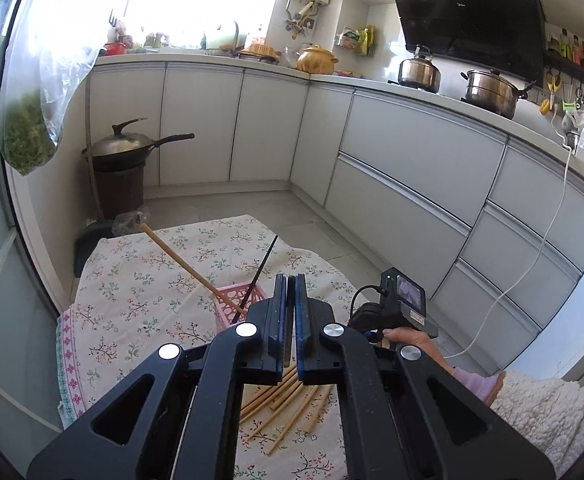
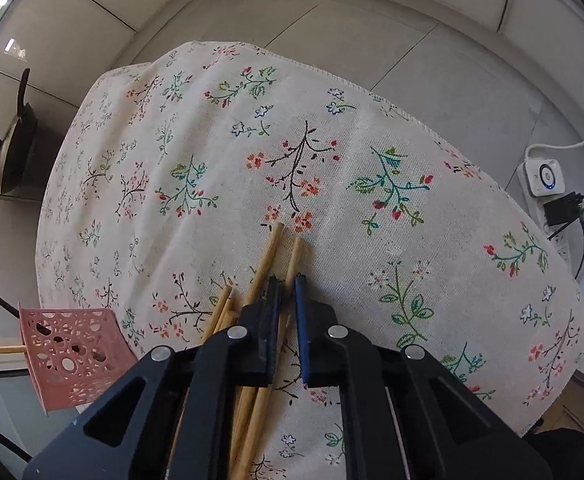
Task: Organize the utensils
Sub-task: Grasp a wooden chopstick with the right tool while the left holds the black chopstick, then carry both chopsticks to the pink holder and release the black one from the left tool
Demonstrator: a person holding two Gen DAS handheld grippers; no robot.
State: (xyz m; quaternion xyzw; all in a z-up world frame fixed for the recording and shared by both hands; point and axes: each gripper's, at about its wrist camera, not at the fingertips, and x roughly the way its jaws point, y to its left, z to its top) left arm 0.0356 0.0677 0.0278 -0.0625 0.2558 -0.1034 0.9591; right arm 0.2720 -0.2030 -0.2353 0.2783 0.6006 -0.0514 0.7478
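Observation:
Several bamboo chopsticks (image 2: pixel 269 254) lie in a loose heap on the floral tablecloth (image 2: pixel 332 160); they also show under my left gripper in the left wrist view (image 1: pixel 287 400). A pink perforated basket (image 1: pixel 233 300) holds one bamboo chopstick (image 1: pixel 179 262) and one dark chopstick (image 1: pixel 261 268), both leaning out; the basket also shows in the right wrist view (image 2: pixel 65 350). My left gripper (image 1: pixel 290 280) is shut and empty above the table. My right gripper (image 2: pixel 287 280) is down on the heap, jaws narrowly apart around one bamboo chopstick (image 2: pixel 294 258).
Grey kitchen cabinets (image 1: pixel 412 152) run behind the table, with pots on the counter. A wok (image 1: pixel 127 148) sits on a dark bin at the left. A power strip (image 2: pixel 544 184) and white cable lie on the floor to the right.

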